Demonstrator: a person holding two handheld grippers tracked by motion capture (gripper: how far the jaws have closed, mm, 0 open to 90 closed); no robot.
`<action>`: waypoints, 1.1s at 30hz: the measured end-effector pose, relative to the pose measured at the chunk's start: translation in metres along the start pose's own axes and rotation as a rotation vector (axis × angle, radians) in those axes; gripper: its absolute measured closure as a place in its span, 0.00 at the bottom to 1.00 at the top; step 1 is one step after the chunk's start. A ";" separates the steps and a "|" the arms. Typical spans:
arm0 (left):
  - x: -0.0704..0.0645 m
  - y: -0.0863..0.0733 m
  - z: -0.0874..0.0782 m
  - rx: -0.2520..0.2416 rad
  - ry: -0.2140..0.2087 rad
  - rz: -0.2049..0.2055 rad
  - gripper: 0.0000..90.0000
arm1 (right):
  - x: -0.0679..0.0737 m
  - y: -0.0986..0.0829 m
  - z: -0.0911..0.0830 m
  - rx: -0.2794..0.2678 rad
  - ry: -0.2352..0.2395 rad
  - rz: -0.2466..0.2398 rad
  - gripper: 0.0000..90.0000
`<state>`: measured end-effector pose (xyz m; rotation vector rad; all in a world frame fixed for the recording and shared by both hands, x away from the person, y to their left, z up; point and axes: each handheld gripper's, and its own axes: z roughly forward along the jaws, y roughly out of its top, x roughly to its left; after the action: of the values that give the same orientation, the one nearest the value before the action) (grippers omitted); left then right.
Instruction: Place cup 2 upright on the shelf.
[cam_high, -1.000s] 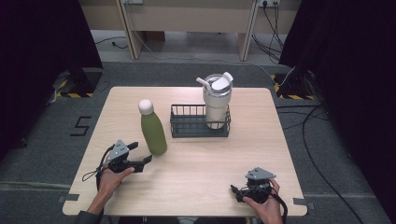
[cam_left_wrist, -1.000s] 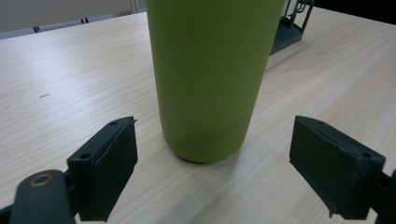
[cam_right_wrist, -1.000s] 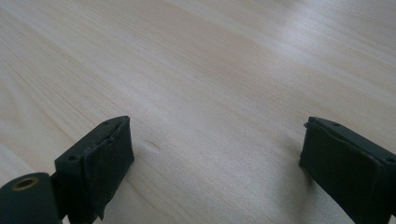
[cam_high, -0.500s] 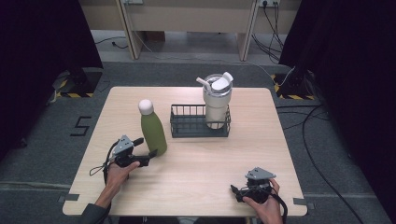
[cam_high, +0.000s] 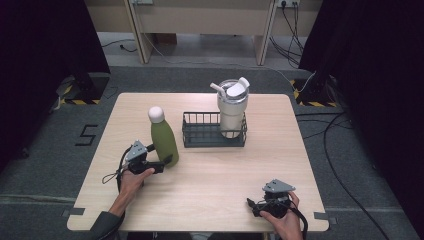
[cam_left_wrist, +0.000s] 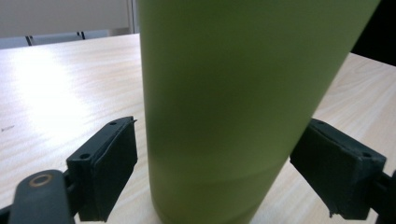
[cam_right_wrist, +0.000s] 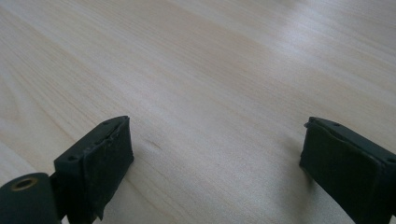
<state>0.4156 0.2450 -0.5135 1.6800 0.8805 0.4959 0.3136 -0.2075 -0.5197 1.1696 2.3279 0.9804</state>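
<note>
The green bottle (cam_high: 164, 141) stands upright on the wooden table (cam_high: 215, 185), in the left half, nearer to the left edge than to the middle and roughly halfway between the far edge and the near edge. It has a white cap (cam_high: 156, 114) on top. The left gripper (cam_high: 159, 165) is at the foot of the bottle, on the side that faces the near edge, and the person's left hand (cam_high: 131, 177) holds it from behind. In the left gripper view the bottle (cam_left_wrist: 238, 107) fills the space between the two black jaws: the jaws stand apart, one on each side of the body, and a thin gap shows at the left pad (cam_left_wrist: 109, 170) and at the right pad (cam_left_wrist: 338, 165), so they are around the bottle but do not press it.

The right gripper (cam_high: 255, 205) rests near the near-right corner of the table, well apart from the bottle, with the right hand (cam_high: 284, 215) on it. In the right gripper view its jaws are wide apart with bare wood between them (nothing is held).

A dark wire basket (cam_high: 214, 141) sits near the middle of the table, just beside the bottle on its right. A white tumbler (cam_high: 232, 107) with a lid stands upright in the right end of the basket.
</note>
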 end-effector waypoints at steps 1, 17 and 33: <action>0.000 0.001 0.002 -0.002 -0.002 0.003 0.16 | 0.000 0.000 0.000 0.000 0.000 0.000 0.10; 0.001 0.002 0.019 -0.028 -0.010 0.000 0.18 | 0.000 0.000 0.000 0.000 0.000 -0.001 0.10; -0.002 0.002 0.020 -0.031 0.013 0.032 0.22 | 0.000 0.000 0.000 0.000 0.000 0.000 0.10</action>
<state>0.4285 0.2305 -0.5173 1.6665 0.8520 0.5408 0.3136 -0.2075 -0.5196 1.1696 2.3281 0.9802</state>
